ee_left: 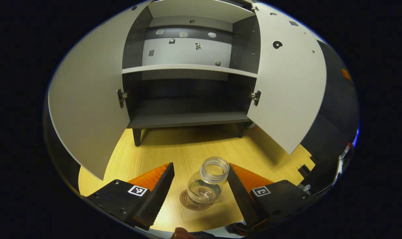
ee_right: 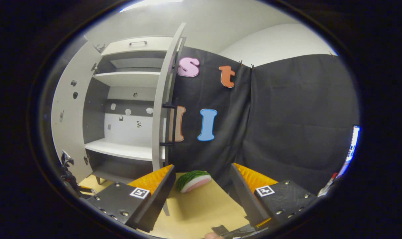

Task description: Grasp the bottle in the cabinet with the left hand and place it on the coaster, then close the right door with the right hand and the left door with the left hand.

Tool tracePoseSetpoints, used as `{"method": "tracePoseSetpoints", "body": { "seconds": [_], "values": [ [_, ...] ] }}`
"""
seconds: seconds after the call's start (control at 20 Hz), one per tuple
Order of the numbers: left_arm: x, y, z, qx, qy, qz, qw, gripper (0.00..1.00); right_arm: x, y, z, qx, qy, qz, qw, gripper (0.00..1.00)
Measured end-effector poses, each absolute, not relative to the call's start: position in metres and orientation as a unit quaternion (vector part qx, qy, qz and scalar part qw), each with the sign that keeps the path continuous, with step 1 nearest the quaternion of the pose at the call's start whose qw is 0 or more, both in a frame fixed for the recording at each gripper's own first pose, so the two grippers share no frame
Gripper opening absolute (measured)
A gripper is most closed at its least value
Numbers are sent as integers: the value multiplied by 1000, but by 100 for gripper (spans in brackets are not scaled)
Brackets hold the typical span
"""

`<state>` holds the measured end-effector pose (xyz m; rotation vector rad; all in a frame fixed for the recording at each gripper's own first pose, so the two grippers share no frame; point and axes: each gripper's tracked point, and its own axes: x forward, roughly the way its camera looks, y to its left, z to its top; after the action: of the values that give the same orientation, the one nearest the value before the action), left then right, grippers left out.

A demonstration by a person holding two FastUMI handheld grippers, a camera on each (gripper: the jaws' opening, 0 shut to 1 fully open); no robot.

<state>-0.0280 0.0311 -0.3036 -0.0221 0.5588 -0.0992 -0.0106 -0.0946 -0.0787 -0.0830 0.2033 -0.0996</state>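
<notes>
Bottle (ee_left: 209, 182) stands upright on the coaster (ee_left: 195, 202), near the front edge of the surface (ee_left: 187, 149), out of the cabinet (ee_left: 191, 66); placing step looks done. Left claw (ee_left: 201, 189) spread wide, fingers either side of the bottle, apparently clear of the glass; release seems complete. Both doors wide open: left door (ee_left: 88, 103), right door (ee_left: 287, 83); both closings remain. Right claw (ee_right: 201, 192) open, empty, short of the right door's edge (ee_right: 161, 109); a watermelon slice (ee_right: 193, 181) lies ahead of it on the surface.
</notes>
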Motion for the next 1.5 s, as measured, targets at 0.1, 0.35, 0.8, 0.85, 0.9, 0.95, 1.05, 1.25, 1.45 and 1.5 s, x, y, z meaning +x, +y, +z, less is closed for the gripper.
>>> {"method": "tracePoseSetpoints", "body": {
  "seconds": [0.1, 0.35, 0.8, 0.85, 0.9, 0.95, 1.05, 1.25, 1.45, 1.5],
  "values": [
    [-25, 27, -284, -10, 255, -54, 965, 98, -8, -93, -78, -40, 99, -48, 993, 96],
    [-14, 22, -222, -12, 196, -54, 979, 98, 14, -86, -58, -37, 73, -35, 996, 100],
    [-24, 53, -91, -17, 78, 5, 997, 98, 65, -59, -32, -38, 30, -1, 999, 100],
    [-27, 60, -79, -14, 66, 17, 998, 97, 67, -56, -34, -33, 33, 5, 999, 96],
    [-30, 66, -71, -10, 59, 25, 998, 97, 69, -53, -36, -28, 36, 11, 999, 100],
    [-33, 72, -63, -8, 51, 36, 998, 97, 70, -53, -37, -25, 37, 11, 999, 100],
    [-38, 80, -53, -14, 42, 51, 998, 97, 73, -52, -36, -21, 34, 19, 999, 99],
    [-47, 89, -51, -19, 43, 69, 996, 97, 75, -41, -37, -18, 38, 53, 998, 98],
    [-47, 87, -44, -19, 37, 71, 997, 94, 75, -19, -38, 0, 47, 97, 994, 98],
    [-47, 85, -42, -21, 35, 69, 997, 97, 75, -8, -39, 4, 50, 110, 993, 98]
  ]
}}
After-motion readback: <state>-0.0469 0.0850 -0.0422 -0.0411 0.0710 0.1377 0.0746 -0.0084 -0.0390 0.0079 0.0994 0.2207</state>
